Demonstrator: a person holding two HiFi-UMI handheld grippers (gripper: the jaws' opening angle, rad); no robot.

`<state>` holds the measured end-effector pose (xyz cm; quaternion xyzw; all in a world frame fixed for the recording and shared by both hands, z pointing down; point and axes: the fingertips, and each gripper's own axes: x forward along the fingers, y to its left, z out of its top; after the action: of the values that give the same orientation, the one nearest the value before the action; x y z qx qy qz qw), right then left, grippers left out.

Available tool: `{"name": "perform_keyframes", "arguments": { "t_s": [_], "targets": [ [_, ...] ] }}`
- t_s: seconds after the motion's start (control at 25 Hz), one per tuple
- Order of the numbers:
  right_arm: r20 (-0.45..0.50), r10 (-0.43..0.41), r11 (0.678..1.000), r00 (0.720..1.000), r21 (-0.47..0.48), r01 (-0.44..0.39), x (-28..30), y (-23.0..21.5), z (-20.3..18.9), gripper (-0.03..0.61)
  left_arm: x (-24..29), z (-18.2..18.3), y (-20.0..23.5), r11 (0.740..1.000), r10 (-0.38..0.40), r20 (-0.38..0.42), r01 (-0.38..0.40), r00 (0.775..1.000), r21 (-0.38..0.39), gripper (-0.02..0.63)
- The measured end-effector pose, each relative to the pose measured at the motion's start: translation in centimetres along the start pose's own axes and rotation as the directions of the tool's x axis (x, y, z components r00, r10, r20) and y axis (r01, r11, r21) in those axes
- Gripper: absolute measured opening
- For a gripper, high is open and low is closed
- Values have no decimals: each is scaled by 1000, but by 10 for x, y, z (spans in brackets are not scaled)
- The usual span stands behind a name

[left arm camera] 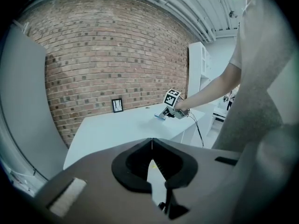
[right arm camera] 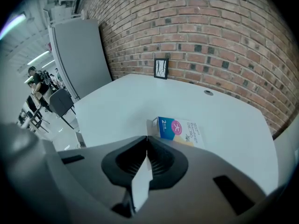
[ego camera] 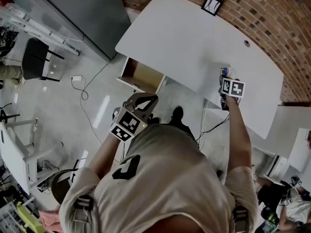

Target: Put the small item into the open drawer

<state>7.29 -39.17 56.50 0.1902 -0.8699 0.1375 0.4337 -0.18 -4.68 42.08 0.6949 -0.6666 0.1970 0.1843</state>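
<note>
Drawer (ego camera: 144, 77) open, small box (right arm camera: 180, 130) outside it on table (ego camera: 184, 42)

Lots of bare top on bench (ego camera: 184, 38), wide open from near edge to brick wall (ego camera: 272, 13). Only small stuff in the way up there: box (right arm camera: 180, 130) lying flat just in front of right gripper (ego camera: 224, 78), pic frame (ego camera: 212, 4) far back by wall, small round hole (ego camera: 247, 43) also near back. Open drawer (ego camera: 144, 76) sticks out under bench's left end, w/ bare wood showing inside and room to come in from above. Bench edge hangs over drawer's back part. Left gripper (ego camera: 147, 99) near drawer front, bare floor between. Foot (ego camera: 178, 113) on floor close by. Cable (ego camera: 83, 89) and chair (ego camera: 36, 59) further off on floor. Big grey panel (ego camera: 82, 13) stands past bench's left end.
</note>
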Motion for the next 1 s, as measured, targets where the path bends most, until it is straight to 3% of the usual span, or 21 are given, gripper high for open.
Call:
{"name": "perform_keyframes", "arguments": {
  "t_s": [0.52,1.0],
  "targets": [
    [39,-28,1000,999,-5,28,-32,19,-17,6,-32,-17,10,998,25,51,-22,998,-54,5],
    [90,-129,991,988,-29,132,-68,47,-31,6,-74,-47,28,996,59,94,-53,994,-65,5]
  ]
}}
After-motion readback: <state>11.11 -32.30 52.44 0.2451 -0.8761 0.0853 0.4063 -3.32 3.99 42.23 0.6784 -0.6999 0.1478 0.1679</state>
